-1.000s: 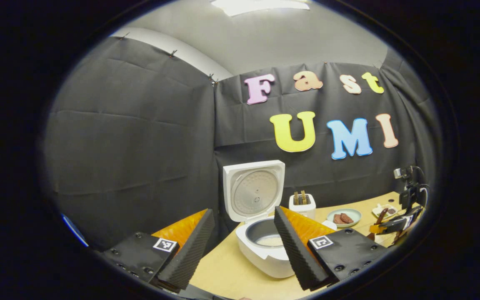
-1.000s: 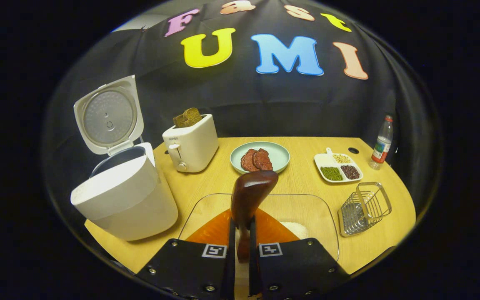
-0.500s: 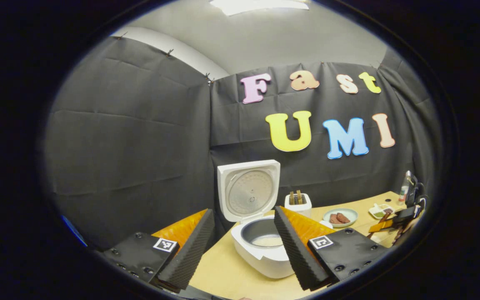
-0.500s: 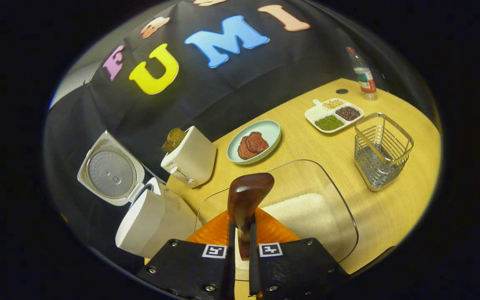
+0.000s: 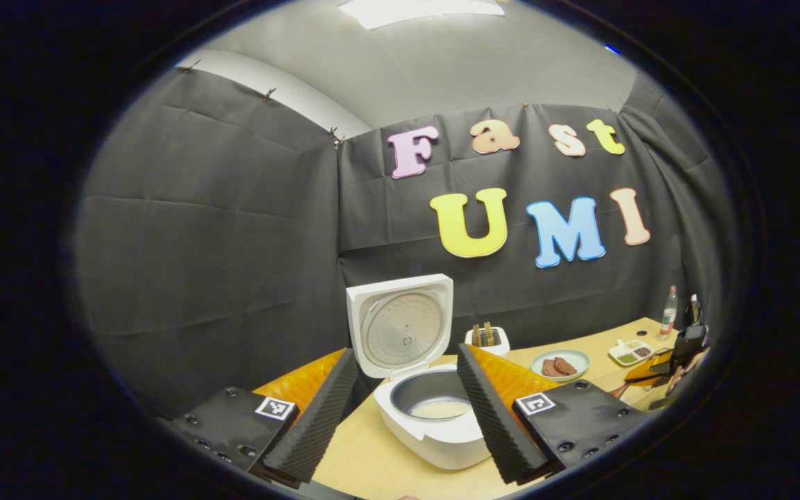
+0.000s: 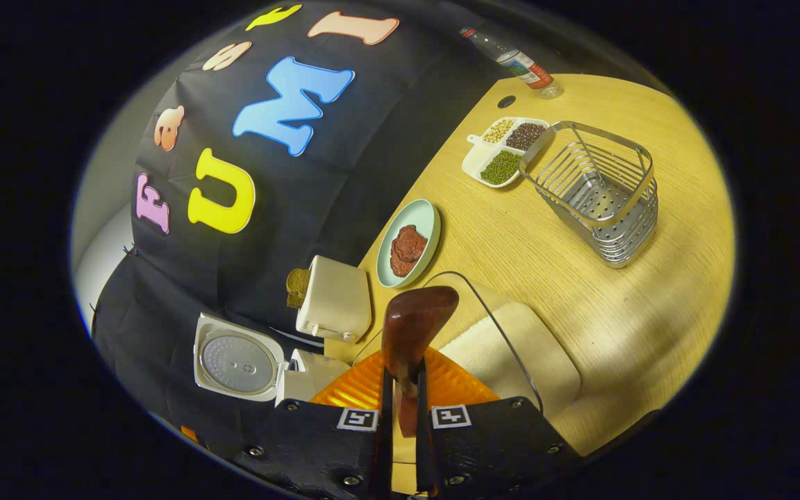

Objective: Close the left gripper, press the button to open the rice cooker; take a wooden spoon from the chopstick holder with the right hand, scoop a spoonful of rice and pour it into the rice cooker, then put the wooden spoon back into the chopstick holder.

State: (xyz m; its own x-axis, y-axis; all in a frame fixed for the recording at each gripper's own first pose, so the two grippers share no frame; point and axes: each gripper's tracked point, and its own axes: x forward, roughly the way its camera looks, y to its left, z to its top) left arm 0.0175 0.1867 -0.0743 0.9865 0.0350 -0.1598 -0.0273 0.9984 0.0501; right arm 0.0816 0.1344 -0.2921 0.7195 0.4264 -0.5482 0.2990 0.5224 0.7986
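The white rice cooker (image 5: 435, 417) stands open with its lid (image 5: 400, 326) upright and a little rice in the pot. My left gripper (image 5: 407, 413) hangs open just in front of it, nothing between its fingers. My right gripper (image 6: 400, 406) is shut on the handle of the dark wooden spoon (image 6: 417, 323), whose bowl points forward over the clear rice container (image 6: 511, 347). The wire chopstick holder (image 6: 598, 184) stands empty farther off on the table. The right gripper (image 5: 657, 364) also shows at the far right in the left gripper view. The cooker (image 6: 247, 361) lies low left in the tilted right gripper view.
A white toaster (image 6: 334, 302) with bread stands beside the cooker. Behind are a pale green plate (image 6: 410, 243) with dark slices, a divided dish (image 6: 501, 142) of beans and a bottle (image 6: 514, 62). Bare wooden table (image 6: 650, 292) lies between container and holder.
My right gripper has rolled hard with the spoon, so its view tilts and the wire holder looms nearer. My left gripper has drifted a little; the cooker sits more to the left.
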